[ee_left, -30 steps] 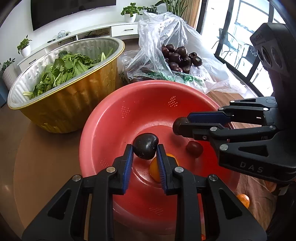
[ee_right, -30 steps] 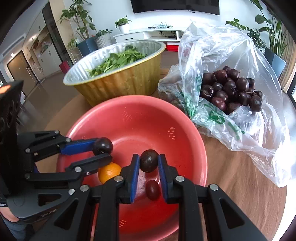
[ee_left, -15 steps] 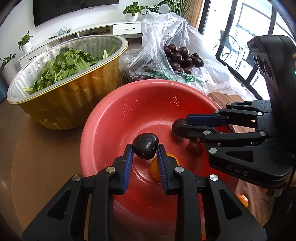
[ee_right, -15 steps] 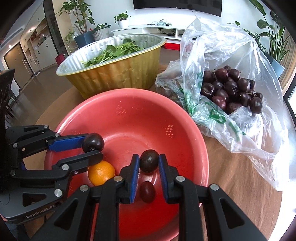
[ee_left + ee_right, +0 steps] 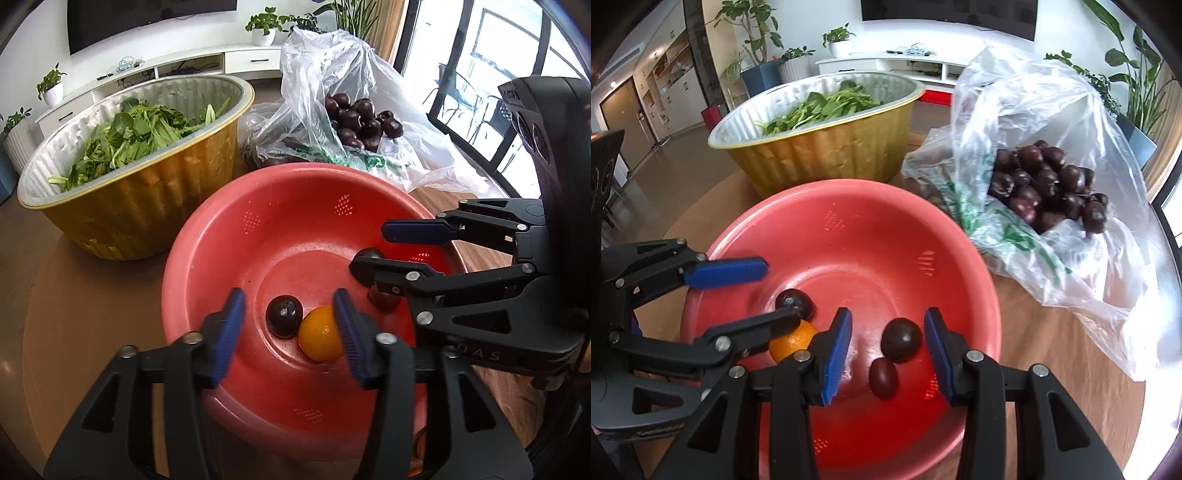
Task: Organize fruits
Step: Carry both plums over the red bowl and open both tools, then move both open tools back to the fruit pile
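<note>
Gaping both claws [image 5: 288,325] [image 5: 888,343] over red basin [image 5: 849,206] | plums [image 5: 900,339], orange [image 5: 319,338] beneath

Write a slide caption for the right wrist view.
Open right gripper over red basin holding plums and an orange.

Both tongs, the left tongs [image 5: 288,332] and the right tongs [image 5: 888,349], are matte black plastic linkages with silver screws and ribbed blue finger pads [image 5: 227,338]. Raised lettering "DAS" marks the right one's body.
</note>
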Demonstrator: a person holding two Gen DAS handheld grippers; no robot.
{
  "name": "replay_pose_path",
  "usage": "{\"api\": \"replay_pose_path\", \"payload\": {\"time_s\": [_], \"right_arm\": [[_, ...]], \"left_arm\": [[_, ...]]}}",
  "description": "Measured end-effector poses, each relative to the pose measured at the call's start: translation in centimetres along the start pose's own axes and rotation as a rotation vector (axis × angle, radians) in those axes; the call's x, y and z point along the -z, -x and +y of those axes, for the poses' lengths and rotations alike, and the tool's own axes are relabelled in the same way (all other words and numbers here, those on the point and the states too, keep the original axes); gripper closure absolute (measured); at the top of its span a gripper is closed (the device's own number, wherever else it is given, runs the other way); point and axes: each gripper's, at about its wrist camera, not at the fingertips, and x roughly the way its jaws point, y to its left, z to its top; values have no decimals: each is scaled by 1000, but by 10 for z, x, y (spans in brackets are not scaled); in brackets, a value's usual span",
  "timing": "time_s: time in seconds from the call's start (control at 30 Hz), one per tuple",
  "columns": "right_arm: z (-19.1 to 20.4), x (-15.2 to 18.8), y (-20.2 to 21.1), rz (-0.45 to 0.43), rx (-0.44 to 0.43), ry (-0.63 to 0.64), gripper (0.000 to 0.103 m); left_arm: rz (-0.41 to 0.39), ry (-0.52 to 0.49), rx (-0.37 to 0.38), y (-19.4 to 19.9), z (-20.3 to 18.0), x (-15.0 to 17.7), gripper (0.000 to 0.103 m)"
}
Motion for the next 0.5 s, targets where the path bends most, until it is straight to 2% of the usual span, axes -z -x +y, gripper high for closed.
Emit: {"api": "replay_pose_path", "payload": {"time_s": [0.07, 0.27, 0.3, 0.37, 0.5], "right_arm": [[-3, 2, 8, -11, -14, -10, 59], [-8, 15, 47, -80, -35, -29, 56], [-9, 20, 59, -100, -48, -38, 52], [-11, 30, 77, -129, -74, -58, 46], [-12, 64, 109, -166, -123, -82, 32]], "left_arm": [[-13, 7, 2, 5, 0, -1, 38], [-33, 35, 16, 17, 3, 1, 37], [-37, 41, 22, 20, 3, 1, 35], [-50, 47, 26, 25, 2, 3, 19], [-85, 47, 57, 44, -7, 11, 17]]}}
